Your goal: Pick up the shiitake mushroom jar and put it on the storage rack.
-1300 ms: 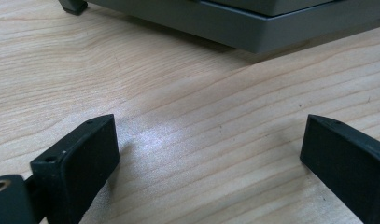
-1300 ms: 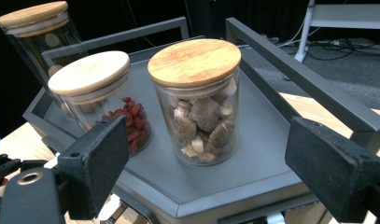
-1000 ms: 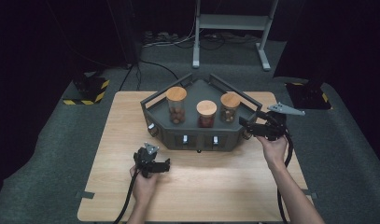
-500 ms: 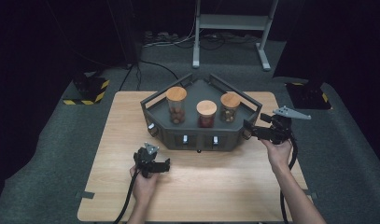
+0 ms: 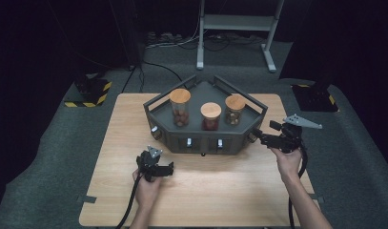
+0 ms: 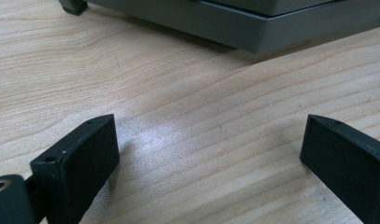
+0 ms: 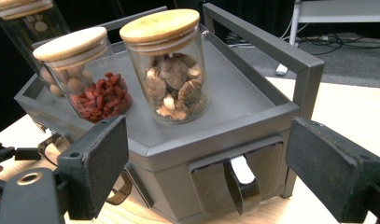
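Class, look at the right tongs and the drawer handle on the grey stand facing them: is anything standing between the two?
Nothing visible. The right tongs are open, and the curved metal drawer handle of the grey jar stand lies straight ahead between the jaws, unobstructed.

At ten o'clock in the right gripper view, the tallest jar is cut off; the drawer handle hides its drawer's front.
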Demonstrator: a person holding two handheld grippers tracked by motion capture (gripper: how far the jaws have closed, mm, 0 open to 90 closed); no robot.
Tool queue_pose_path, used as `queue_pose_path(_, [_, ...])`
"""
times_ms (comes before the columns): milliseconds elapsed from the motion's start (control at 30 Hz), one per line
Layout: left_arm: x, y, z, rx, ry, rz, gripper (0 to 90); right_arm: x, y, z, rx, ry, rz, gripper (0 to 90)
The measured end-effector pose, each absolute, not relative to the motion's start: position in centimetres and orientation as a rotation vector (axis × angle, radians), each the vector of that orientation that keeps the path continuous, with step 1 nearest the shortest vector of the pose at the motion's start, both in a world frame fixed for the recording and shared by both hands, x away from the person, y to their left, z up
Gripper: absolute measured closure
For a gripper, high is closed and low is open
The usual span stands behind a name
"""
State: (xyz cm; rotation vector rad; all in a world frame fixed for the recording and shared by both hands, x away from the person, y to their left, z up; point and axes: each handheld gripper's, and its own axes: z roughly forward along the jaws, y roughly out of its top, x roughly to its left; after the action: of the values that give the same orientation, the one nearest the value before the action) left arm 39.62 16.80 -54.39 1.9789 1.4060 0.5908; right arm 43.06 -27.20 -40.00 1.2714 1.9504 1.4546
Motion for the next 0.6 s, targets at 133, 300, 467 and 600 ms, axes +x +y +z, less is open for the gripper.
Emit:
queue_pose_path(133, [39.6, 16.8, -54.4, 1.979, 1.406, 0.591, 4.3, 42.9, -27.5, -40.3, 1.279, 1.947, 1.450, 13.2])
queue_pose_path(300, [39.6, 16.8, -54.4, 1.979, 1.406, 0.591, 4.3, 42.7, -27.7, -40.9, 1.289, 1.949, 1.447, 13.1])
queue_pose_path(467, [39.6, 16.8, -54.4, 1.979, 1.406, 0.591, 4.3, 42.6, -27.9, -41.4, 1.297, 1.950, 1.438, 13.1])
queue_pose_path(600, [39.6, 16.8, -54.4, 1.979, 1.406, 0.591, 4.3, 42.4, -28.0, -41.9, 1.306, 1.951, 1.430, 13.1])
